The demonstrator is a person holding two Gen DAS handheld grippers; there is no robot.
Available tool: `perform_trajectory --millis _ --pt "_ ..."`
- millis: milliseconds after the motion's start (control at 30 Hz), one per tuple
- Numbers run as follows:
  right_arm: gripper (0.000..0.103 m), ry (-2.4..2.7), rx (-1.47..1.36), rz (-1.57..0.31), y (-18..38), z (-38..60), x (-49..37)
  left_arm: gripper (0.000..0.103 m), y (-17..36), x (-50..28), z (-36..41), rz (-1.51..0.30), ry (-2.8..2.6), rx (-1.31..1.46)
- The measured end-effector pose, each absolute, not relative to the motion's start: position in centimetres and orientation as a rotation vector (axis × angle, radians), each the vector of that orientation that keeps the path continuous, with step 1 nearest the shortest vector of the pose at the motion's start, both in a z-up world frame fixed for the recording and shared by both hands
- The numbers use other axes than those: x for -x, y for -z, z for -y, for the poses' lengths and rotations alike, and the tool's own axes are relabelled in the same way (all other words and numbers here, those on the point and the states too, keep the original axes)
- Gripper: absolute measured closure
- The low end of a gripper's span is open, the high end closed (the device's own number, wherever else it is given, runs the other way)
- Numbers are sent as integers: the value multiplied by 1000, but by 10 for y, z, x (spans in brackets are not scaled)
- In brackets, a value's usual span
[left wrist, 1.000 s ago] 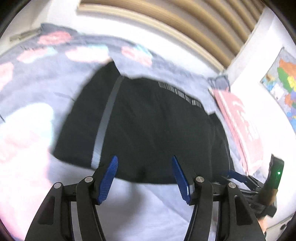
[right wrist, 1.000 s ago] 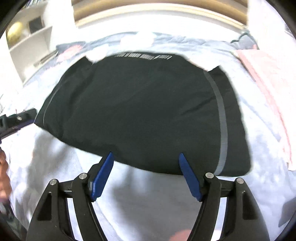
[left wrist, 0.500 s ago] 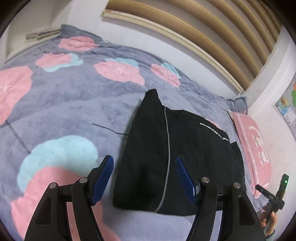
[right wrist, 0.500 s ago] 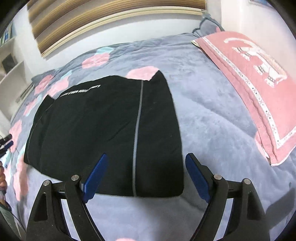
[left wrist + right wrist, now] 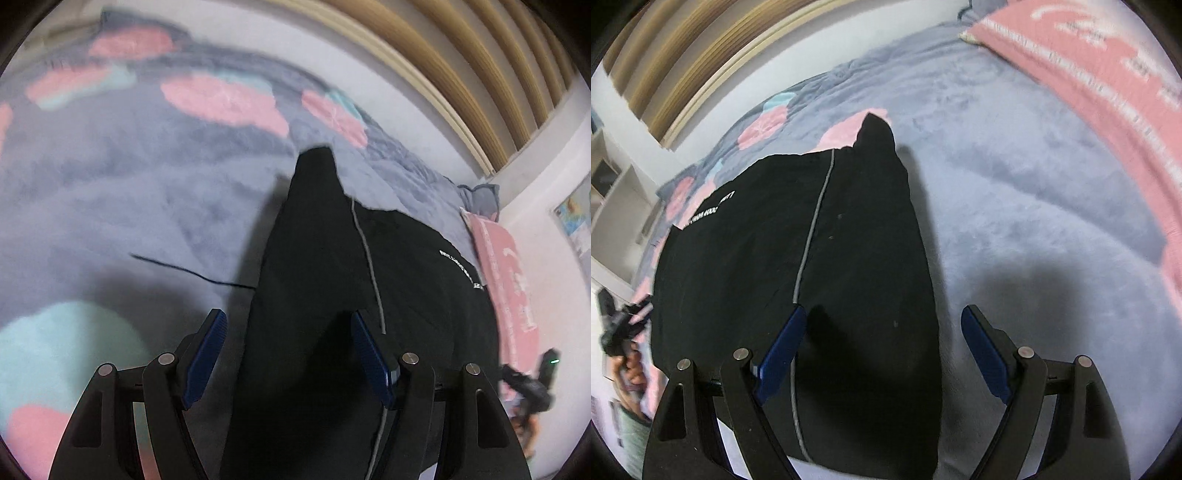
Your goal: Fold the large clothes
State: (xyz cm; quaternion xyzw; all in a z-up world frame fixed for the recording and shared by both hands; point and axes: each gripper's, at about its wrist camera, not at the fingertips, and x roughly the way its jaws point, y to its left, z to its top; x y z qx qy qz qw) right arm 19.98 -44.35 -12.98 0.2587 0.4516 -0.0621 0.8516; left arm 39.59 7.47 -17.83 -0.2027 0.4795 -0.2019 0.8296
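Both tools gape wide and hold nothing, the left tool (image 5: 286,363) and right tool (image 5: 882,356) each straddling a side edge of the black garment (image 5: 332,295) spread flat on the bed (image 5: 129,203), seemingly ready to pinch for a fold.

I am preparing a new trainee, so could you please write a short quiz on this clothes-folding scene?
1. True or false: the left gripper is clamped shut on the black garment with thin grey stripes.
2. Which lies on the bed off to one side of the garment? A) a pink patterned pillow B) a wooden tray C) a laptop
3. Fill in: in the right wrist view, the garment's side edge sits between the right gripper's two ____ pads.

Key:
1. False: its pads stand apart, pressing nothing.
2. A
3. blue
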Motion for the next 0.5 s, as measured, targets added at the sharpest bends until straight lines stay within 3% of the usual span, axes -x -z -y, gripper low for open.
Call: perform_trajectory --millis 100,367,400,433,500 --pt "16 71 -658 -958 149 457 -211 32 210 -420 -78 -1147 563 632" --pt "15 -128 -861 -922 180 476 -236 32 242 -454 -71 -1230 657 868" --pt "22 -157 -888 -916 182 477 -239 33 245 -457 -71 -1233 663 911" --pt "35 -185 -906 -915 182 477 -240 39 245 -458 -71 -1226 672 930" --pt "38 -218 -899 -912 177 473 -240 53 235 -453 -67 -1205 711 896"
